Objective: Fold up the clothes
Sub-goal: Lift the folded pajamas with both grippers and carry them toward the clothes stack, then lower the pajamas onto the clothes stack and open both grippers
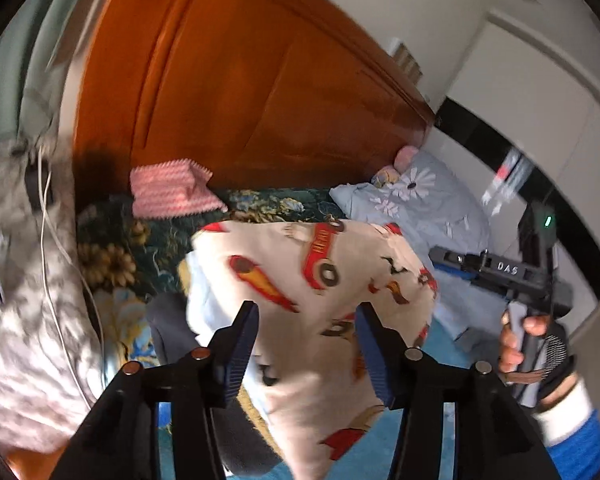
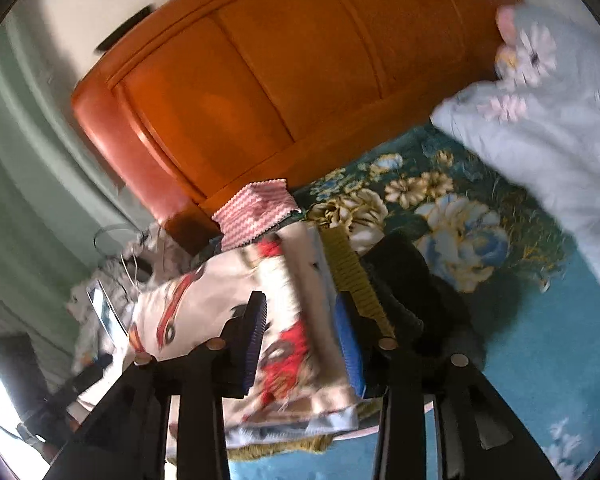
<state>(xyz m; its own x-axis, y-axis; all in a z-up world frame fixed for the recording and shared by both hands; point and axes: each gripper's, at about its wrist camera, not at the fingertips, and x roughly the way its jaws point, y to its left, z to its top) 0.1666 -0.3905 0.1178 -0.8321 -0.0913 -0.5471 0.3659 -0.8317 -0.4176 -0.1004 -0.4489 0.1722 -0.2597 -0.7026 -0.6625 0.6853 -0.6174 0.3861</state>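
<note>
A cream garment printed with red cars (image 1: 316,280) is held up over the bed. My left gripper (image 1: 306,332) has its jaws apart with the cloth lying between and behind them; a grip is not clear. My right gripper (image 2: 300,328) has the same car-print garment (image 2: 284,320) bunched between its blue pads, with an olive knitted band (image 2: 352,276) beside it. The right gripper's body and the hand holding it show in the left wrist view (image 1: 500,276). Dark clothes (image 2: 404,276) lie under the garment.
An orange wooden headboard (image 1: 240,80) stands behind the bed. A pink zigzag cloth (image 1: 172,192) lies by it. A pale blue pillow with daisies (image 1: 420,200) is at right. The floral teal bedspread (image 2: 452,208) covers the bed. A grey patterned cloth with a white cable (image 1: 28,280) is at left.
</note>
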